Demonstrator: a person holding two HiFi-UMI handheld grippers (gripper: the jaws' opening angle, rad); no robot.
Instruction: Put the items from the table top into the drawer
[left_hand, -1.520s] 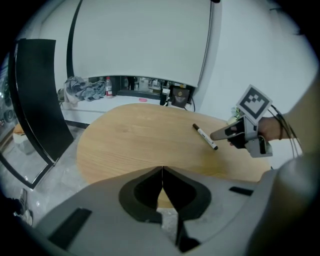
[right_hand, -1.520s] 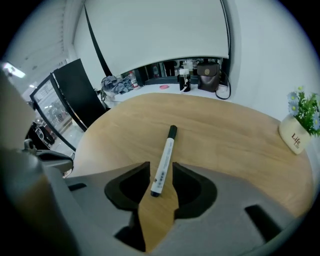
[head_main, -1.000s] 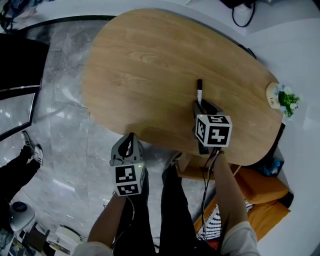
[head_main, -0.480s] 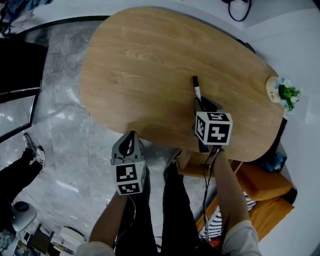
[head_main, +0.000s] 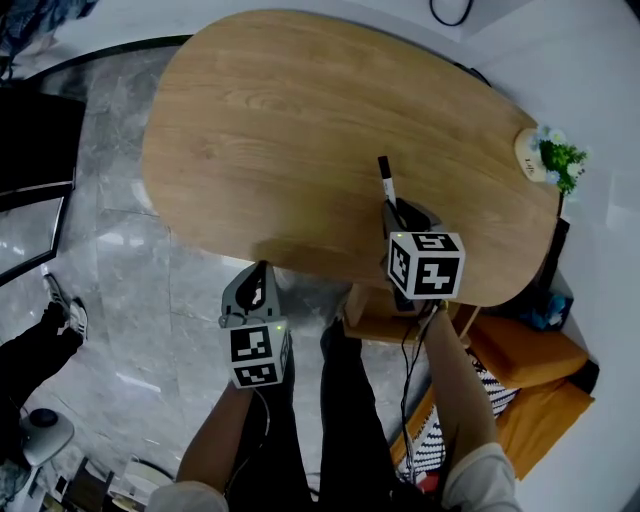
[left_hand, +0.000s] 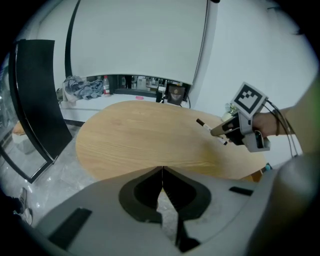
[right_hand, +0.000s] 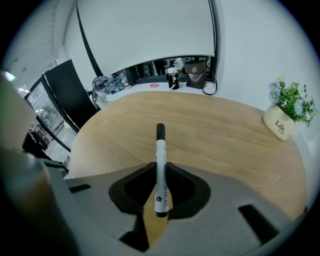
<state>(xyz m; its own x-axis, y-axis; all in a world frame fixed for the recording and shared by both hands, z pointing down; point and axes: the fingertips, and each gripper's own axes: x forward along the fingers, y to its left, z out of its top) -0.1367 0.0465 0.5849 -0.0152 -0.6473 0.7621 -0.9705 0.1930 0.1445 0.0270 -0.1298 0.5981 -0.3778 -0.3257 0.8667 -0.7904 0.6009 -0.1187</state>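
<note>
Marker pen (head_main: 384, 180) clamped in the right gripper (right_hand: 159, 172) above the table (head_main: 260, 130); left gripper (left_hand: 162, 182), jaws together and empty, off the table's near edge; placing in the drawer still to do.

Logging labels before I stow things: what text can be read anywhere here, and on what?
"Life": on the white plant pot; the smaller line under it is too blurred to read.
Print on the marker barrel: too small to read.
Nothing else is legible.

White black-capped marker (right_hand: 160, 165) in jaws of right gripper (head_main: 397, 213)
</note>
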